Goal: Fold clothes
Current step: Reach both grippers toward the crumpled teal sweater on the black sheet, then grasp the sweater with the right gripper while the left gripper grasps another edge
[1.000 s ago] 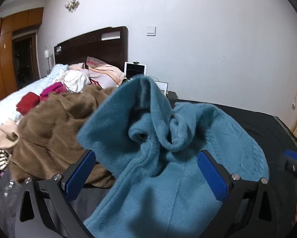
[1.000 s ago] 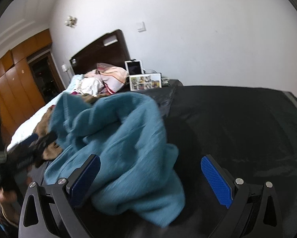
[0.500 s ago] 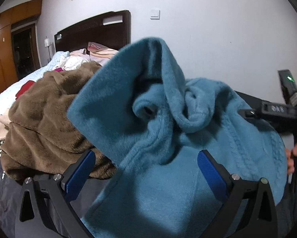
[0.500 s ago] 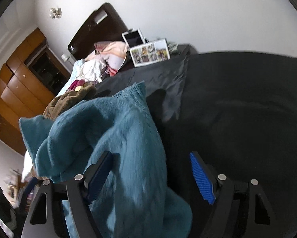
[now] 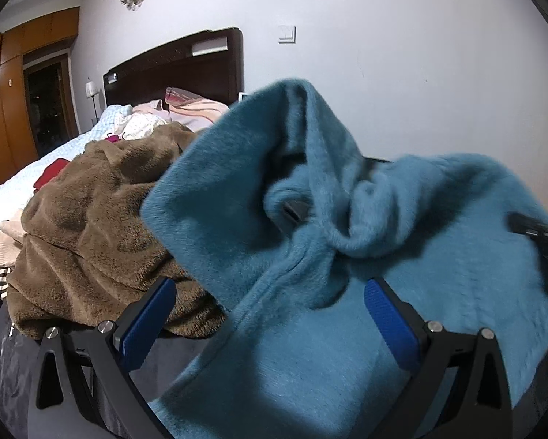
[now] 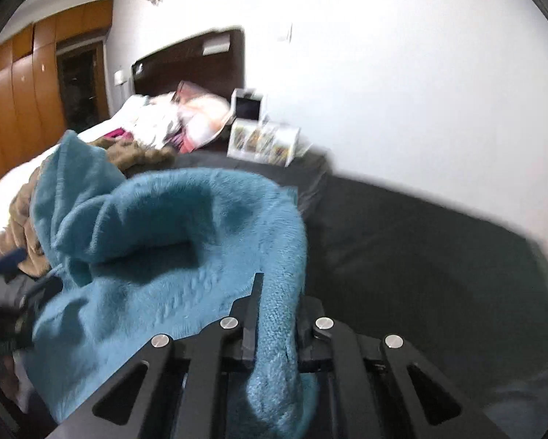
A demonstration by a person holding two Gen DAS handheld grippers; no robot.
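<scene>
The right gripper (image 6: 274, 314) is clamped tight on a fold of the fuzzy teal sweater (image 6: 186, 234) — fabric bunched between its fingers. The left gripper (image 5: 270, 314) sits wide apart, gripping nothing, with the sweater (image 5: 347, 256) heaped in front of it, next to a brown fleece (image 5: 91, 226) on the dark bed cover (image 6: 438, 256).
</scene>
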